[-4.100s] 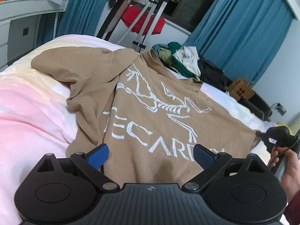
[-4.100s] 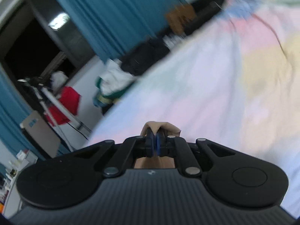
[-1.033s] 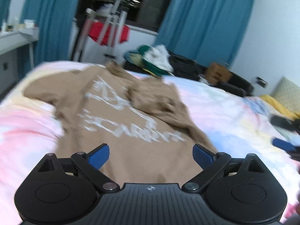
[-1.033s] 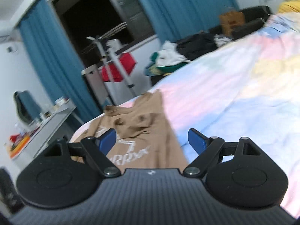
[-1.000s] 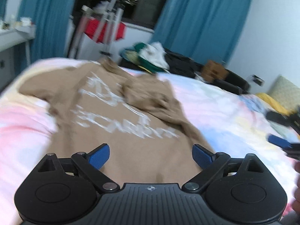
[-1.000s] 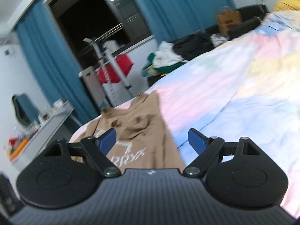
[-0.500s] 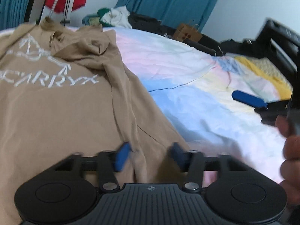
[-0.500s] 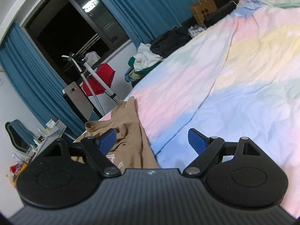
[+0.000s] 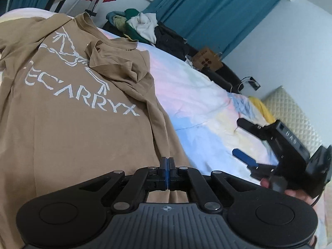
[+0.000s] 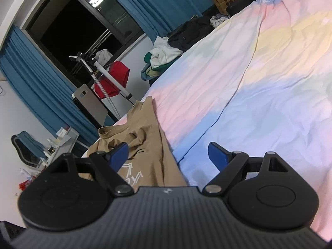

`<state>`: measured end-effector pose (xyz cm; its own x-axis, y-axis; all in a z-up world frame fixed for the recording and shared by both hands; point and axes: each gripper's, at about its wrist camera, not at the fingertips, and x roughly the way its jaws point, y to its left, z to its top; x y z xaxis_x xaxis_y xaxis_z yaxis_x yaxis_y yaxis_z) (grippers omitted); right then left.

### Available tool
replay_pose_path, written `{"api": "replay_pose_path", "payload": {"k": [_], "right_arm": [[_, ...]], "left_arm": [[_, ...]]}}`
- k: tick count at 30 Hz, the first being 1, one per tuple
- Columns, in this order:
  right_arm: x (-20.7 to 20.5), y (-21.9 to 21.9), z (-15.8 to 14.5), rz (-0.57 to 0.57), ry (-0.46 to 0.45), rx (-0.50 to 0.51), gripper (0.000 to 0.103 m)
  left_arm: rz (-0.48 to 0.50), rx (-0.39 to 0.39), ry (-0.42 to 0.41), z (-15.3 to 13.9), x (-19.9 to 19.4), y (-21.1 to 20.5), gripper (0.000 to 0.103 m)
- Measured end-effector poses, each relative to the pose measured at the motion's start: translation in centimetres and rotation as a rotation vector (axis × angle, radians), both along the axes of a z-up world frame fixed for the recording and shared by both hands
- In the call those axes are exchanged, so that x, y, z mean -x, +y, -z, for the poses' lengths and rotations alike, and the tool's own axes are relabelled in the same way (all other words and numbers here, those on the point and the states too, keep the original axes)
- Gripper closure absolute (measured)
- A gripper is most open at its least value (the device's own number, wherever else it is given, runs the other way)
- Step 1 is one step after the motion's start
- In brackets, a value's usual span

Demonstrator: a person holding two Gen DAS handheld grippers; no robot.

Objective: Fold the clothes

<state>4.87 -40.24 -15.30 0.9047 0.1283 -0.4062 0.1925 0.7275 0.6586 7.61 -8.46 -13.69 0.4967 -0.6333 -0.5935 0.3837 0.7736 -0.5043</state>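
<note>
A tan T-shirt (image 9: pixel 78 128) with a white print lies flat on the pastel bedsheet (image 9: pixel 199 103), its right sleeve folded in over the chest. My left gripper (image 9: pixel 167 167) is shut on the shirt's near hem, close to its right edge. My right gripper (image 10: pixel 168 155) is open and empty, held above the sheet just right of the shirt (image 10: pixel 145 145); it also shows in the left wrist view (image 9: pixel 276 155), held in a hand.
A heap of clothes (image 9: pixel 141 25) and a paper bag (image 9: pixel 207 59) lie past the bed's far side. A drying rack with a red garment (image 10: pixel 113 78) stands by blue curtains (image 9: pixel 207 6). A desk (image 10: pixel 60 143) is at the left.
My left gripper has closed from wide open onto the shirt's hem. The right sleeve, held by my right gripper earlier, now lies folded on the shirt, and that gripper is open.
</note>
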Motion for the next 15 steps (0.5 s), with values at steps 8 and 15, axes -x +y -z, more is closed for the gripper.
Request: {"api": "replay_pose_path", "payload": {"k": [8,15], "right_arm": [[0.4,0.2,-0.4,-0.01,-0.007,0.011,0.018],[-0.1,-0.3,0.4,0.002,0.021,-0.007,0.018]], "left_arm": [[0.008,-0.061,-0.016,2.1,-0.6,-4.6,0.04],[0.003,-0.135,-0.027,4.0,-1.6,-6.7,0.093]]}}
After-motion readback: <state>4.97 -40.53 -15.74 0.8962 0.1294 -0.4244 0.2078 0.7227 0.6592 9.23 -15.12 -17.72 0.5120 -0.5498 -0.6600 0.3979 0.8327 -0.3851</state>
